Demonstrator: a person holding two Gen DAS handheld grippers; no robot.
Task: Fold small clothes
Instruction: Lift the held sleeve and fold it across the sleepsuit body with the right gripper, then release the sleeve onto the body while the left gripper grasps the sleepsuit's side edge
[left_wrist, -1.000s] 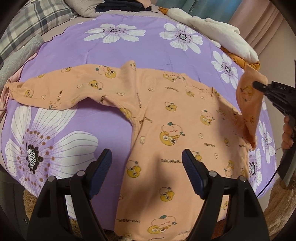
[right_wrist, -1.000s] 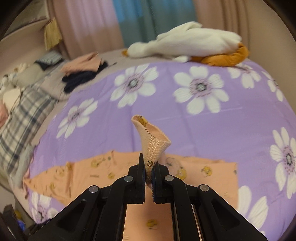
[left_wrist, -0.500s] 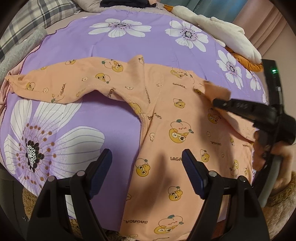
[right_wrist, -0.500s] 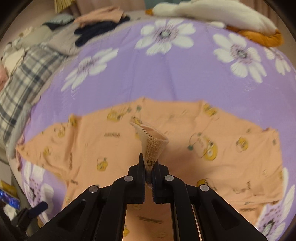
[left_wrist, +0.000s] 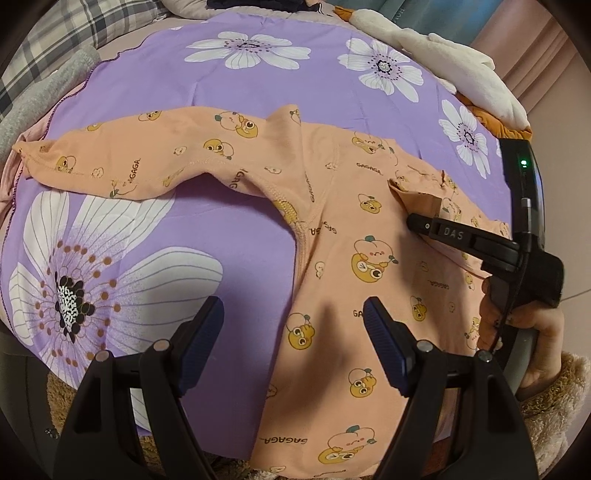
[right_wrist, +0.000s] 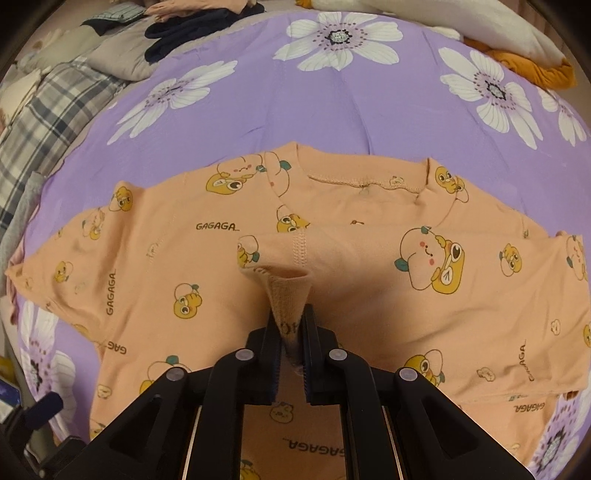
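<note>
A small orange long-sleeved shirt (left_wrist: 343, 236) with cartoon prints lies flat on a purple flowered sheet (left_wrist: 229, 96). It also shows in the right wrist view (right_wrist: 369, 288). My right gripper (right_wrist: 290, 325) is shut on the cuff of the right sleeve (right_wrist: 284, 266) and holds it folded over the chest. From the left wrist view the right gripper (left_wrist: 413, 219) sits over the shirt's middle right. My left gripper (left_wrist: 293, 321) is open and empty above the shirt's lower left edge. The other sleeve (left_wrist: 110, 162) lies stretched out to the left.
A white and orange plush toy (left_wrist: 458, 62) lies at the sheet's far right edge. Dark and folded clothes (right_wrist: 192, 26) and a plaid blanket (right_wrist: 48, 107) lie at the back left. The bed's front edge runs just under my left gripper.
My right gripper carried the sleeve cuff leftward from beyond the shirt's right edge and lowered it onto the chest. The left gripper stayed open and moved in slightly.
</note>
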